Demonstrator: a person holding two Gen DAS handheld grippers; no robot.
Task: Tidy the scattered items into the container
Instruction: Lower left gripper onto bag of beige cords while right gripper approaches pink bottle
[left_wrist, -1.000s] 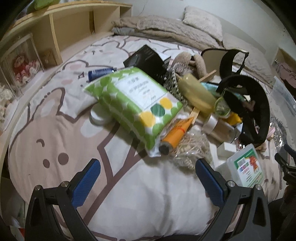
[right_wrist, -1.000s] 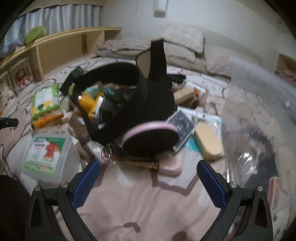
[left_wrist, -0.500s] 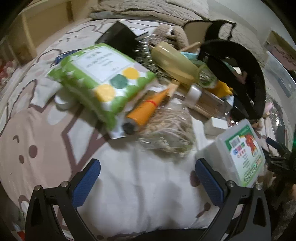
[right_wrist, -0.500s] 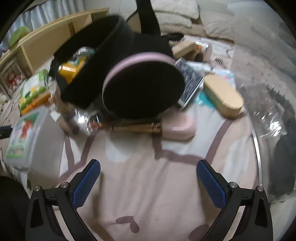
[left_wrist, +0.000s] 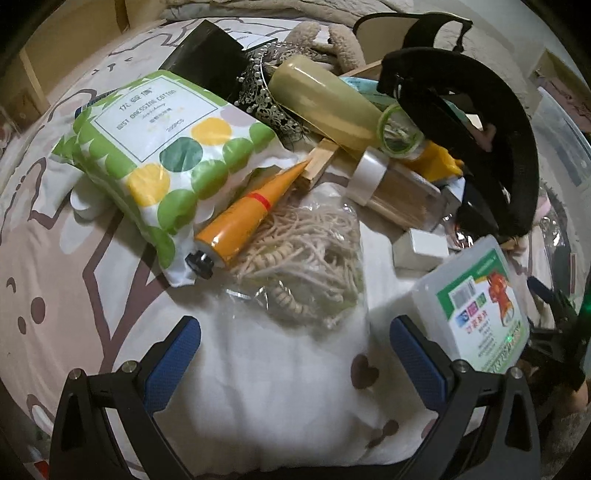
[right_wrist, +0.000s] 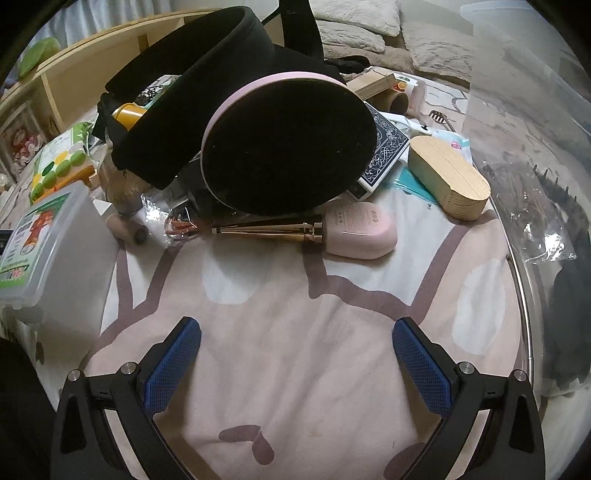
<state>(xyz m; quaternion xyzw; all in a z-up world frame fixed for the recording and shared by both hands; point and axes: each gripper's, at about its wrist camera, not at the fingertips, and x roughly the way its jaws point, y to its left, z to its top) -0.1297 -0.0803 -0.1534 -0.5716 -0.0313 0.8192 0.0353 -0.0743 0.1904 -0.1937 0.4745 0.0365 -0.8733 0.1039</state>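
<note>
Both hand-held grippers, the left (left_wrist: 295, 343) and the right (right_wrist: 297, 345), have dropped closer to the bed (right_wrist: 295, 295) clutter, jaws spread and empty; the first pick looks imminent, perhaps the string bag (left_wrist: 306, 258).

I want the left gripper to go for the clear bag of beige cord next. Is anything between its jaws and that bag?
Nothing visible. The left gripper is open, with only bare bedsheet before the bag of beige cord. The orange tube lies on the bag's far left edge, not on the approach side.
</note>
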